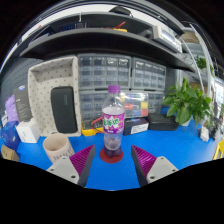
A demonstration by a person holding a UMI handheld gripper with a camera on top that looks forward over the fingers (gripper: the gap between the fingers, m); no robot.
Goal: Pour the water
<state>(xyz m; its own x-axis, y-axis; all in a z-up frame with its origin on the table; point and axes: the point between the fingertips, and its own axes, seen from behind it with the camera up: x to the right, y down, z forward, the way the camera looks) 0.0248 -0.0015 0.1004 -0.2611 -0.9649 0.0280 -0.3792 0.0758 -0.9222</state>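
Note:
A clear plastic bottle (pixel 113 124) with a purple cap and a purple label stands upright on a red coaster (pixel 111 154) on the blue table (pixel 180 146). It is just ahead of my gripper (pixel 113 160), centred on the gap between the fingers. Both purple pads (pixel 82 158) stand wide apart with nothing between them, so the gripper is open. A beige cup (pixel 57 147) sits on the table to the left of the bottle, beyond the left finger.
Behind the bottle are a clear box (pixel 136 103), a black tray (pixel 134 126) and a yellow thing (pixel 90 130). A green plant (pixel 188 101) stands at the right, a grey drawer cabinet (pixel 121 75) at the back, a dotted board (pixel 54 94) at the left.

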